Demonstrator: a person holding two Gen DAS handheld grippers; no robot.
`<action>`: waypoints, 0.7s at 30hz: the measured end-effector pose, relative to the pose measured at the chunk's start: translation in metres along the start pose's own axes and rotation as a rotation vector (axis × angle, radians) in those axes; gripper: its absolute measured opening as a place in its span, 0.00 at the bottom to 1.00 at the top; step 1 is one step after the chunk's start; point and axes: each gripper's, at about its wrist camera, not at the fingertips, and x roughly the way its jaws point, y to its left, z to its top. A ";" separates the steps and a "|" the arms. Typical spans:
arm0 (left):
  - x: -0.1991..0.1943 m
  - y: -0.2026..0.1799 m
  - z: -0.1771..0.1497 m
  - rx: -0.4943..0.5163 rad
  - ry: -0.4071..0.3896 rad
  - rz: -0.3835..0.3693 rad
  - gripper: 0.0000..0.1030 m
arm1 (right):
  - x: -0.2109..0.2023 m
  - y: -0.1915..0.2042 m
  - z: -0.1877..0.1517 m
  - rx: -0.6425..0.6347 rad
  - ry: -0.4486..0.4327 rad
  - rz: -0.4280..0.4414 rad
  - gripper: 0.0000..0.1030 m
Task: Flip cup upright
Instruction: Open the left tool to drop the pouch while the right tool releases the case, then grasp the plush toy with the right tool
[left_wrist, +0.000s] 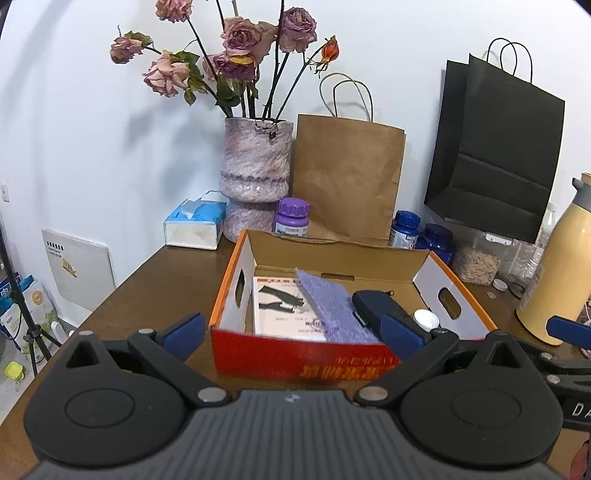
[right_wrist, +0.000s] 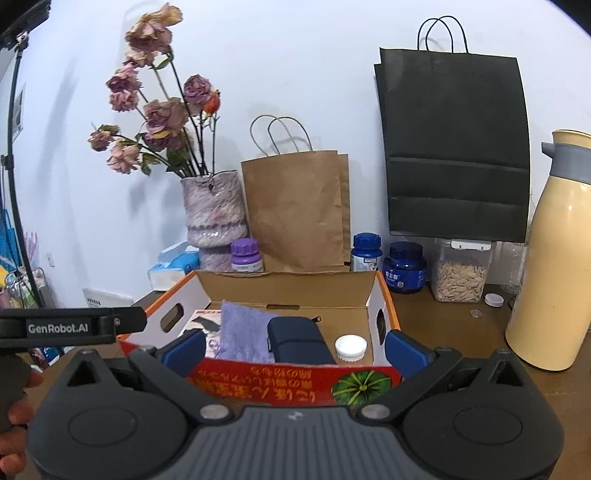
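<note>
Tissue box (left_wrist: 195, 225): far left on the table (left_wrist: 166, 280), against the wall, clear of the working area.
Vase (left_wrist: 255, 173): upright behind the box's far left corner, holding dried roses; top-heavy, so best kept out of any swing.
Left gripper (left_wrist: 291, 332): jaws wide apart, nothing between them; held low at the near edge, aimed at the cardboard box, probably poised to reach.
Cardboard box (left_wrist: 236, 295): open-topped, orange-rimmed, centre of the table, just beyond both grippers; walls likely force a reach from above.
Leaflet (left_wrist: 280, 314): flat on the box floor, left side.
Purple cloth (left_wrist: 332, 306): lying partly over the leaflet, middle of the box.
Dark blue case (left_wrist: 373, 302): beside the cloth, to its right.
White ribbed round piece (right_wrist: 351, 347): near right corner of the box floor, just beside the case; looks like a cap, though possibly a small cup mouth-down.
Cup: not plainly seen in either view; cannot tell whether the white piece is it or whether it lies hidden.
Right gripper (right_wrist: 295, 350): jaws spread, empty; level with the box's near wall, close beside the left gripper.
Black paper bag (left_wrist: 495, 147): hanging on the wall, far right.
Cream flask (left_wrist: 557, 277): upright at the right edge, tall and close to the right gripper's side.
</note>
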 end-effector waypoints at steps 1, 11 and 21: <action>-0.003 0.001 -0.002 0.001 0.003 0.001 1.00 | -0.003 0.001 -0.001 -0.003 0.000 0.002 1.00; -0.028 0.013 -0.017 0.015 0.016 0.011 1.00 | -0.032 0.012 -0.016 -0.035 0.008 0.024 1.00; -0.045 0.026 -0.036 0.015 0.044 0.003 1.00 | -0.055 0.022 -0.035 -0.082 0.041 0.019 1.00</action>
